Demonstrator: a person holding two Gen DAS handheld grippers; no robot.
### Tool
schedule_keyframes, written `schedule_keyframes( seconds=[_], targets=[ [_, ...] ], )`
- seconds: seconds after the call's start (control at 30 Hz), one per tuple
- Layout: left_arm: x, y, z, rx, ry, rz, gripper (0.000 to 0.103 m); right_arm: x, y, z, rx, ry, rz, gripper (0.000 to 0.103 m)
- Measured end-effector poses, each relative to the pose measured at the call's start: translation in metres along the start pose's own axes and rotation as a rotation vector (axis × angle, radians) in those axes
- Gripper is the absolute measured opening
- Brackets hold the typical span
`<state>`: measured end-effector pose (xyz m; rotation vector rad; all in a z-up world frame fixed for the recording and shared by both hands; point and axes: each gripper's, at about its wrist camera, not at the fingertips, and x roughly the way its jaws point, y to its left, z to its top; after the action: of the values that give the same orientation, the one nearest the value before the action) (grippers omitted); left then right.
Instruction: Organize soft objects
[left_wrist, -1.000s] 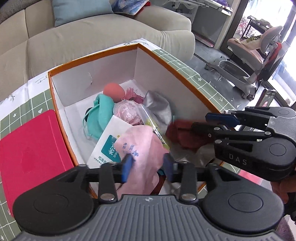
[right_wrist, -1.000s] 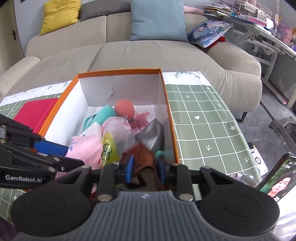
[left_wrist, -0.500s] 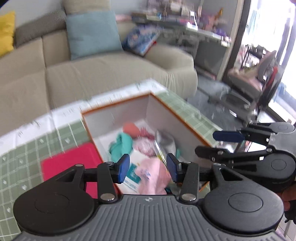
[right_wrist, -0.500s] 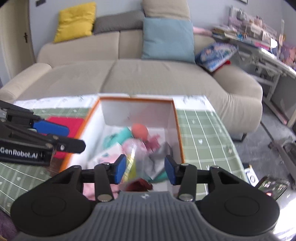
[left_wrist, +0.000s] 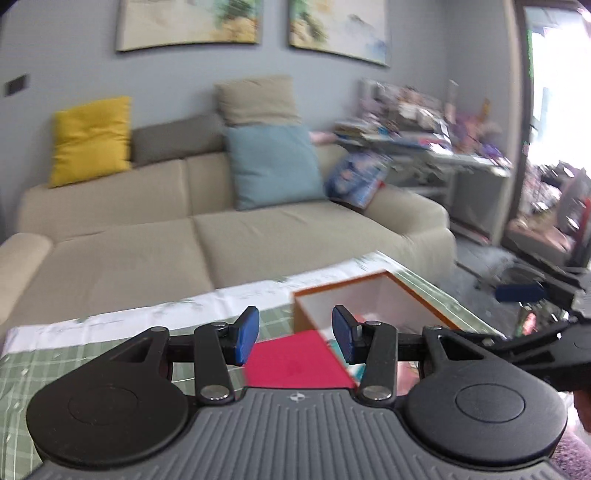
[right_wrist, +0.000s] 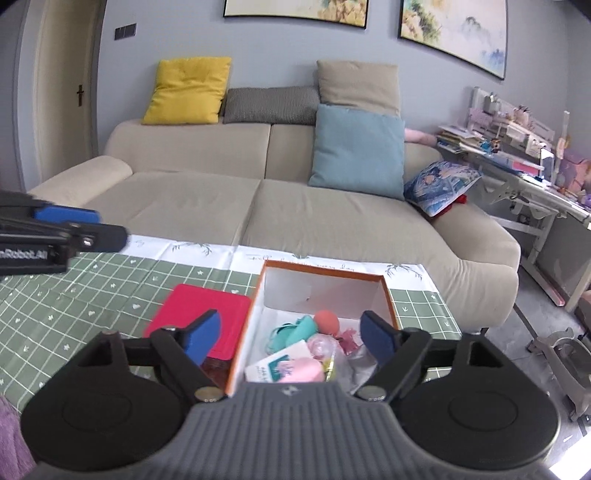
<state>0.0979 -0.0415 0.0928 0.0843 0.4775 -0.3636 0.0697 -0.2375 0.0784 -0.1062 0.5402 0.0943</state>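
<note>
Right gripper (right_wrist: 290, 338): jaws just opened wide, nothing between them. Left gripper (left_wrist: 294, 338): about half open, empty. One orange box (right_wrist: 389, 301) at twelve o'clock holds the soft objects (right_wrist: 299, 332); one red mat (right_wrist: 201, 308) at its nine o'clock.

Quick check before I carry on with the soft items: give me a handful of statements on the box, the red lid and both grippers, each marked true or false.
1. The right gripper holds a pink pouch. False: its jaws have just been opening and stand wide with nothing between them.
2. The orange box is open on top with soft items inside. True.
3. The red lid lies flat on the green checked tablecloth, at the box's left in the right wrist view. True.
4. The coral ball lies on the sofa. False: it is inside the box.
5. The left gripper grips nothing. True.
</note>
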Motion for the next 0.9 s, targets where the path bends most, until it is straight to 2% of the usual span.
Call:
schedule_keyframes(
  seconds=[0.1, 0.2, 0.3, 0.37, 0.43, 0.53, 0.6, 0.67, 0.77, 0.9],
  targets=[
    [-0.018, 0.007, -0.019, -0.017, -0.05, 0.063, 0.057, -0.008, 0.02, -0.011, 0.033, -0.015, 0.018, 0.088],
    [-0.024, 0.01, -0.042, -0.015, -0.046, 0.124, 0.059, -0.013, 0.038, -0.026, 0.076, -0.026, 0.008, 0.098],
    [-0.026, 0.02, -0.064, -0.098, -0.023, 0.164, 0.066, -0.017, 0.057, -0.046, 0.099, -0.061, 0.002, 0.099],
    [-0.021, 0.021, -0.078, -0.141, -0.018, 0.205, 0.077, -0.015, 0.065, -0.058, 0.131, -0.079, -0.014, 0.1],
    [-0.018, 0.018, -0.094, -0.15, -0.022, 0.248, 0.081, -0.012, 0.071, -0.071, 0.152, -0.095, -0.038, 0.1],
    [-0.01, 0.008, -0.113, -0.113, -0.019, 0.244, 0.084, -0.003, 0.078, -0.087, 0.114, -0.11, -0.082, 0.1],
    [-0.009, 0.001, -0.13, -0.047, -0.019, 0.263, 0.084, 0.004, 0.079, -0.096, 0.112, -0.1, -0.095, 0.1],
    [-0.004, -0.005, -0.14, -0.003, 0.014, 0.261, 0.084, 0.013, 0.073, -0.102, 0.151, -0.069, -0.078, 0.1],
    [0.001, -0.005, -0.148, -0.006, 0.064, 0.231, 0.087, 0.028, 0.067, -0.108, 0.198, 0.002, -0.087, 0.1],
    [0.003, 0.002, -0.153, -0.032, 0.107, 0.268, 0.087, 0.04, 0.064, -0.116, 0.224, 0.062, -0.116, 0.1]
  ],
)
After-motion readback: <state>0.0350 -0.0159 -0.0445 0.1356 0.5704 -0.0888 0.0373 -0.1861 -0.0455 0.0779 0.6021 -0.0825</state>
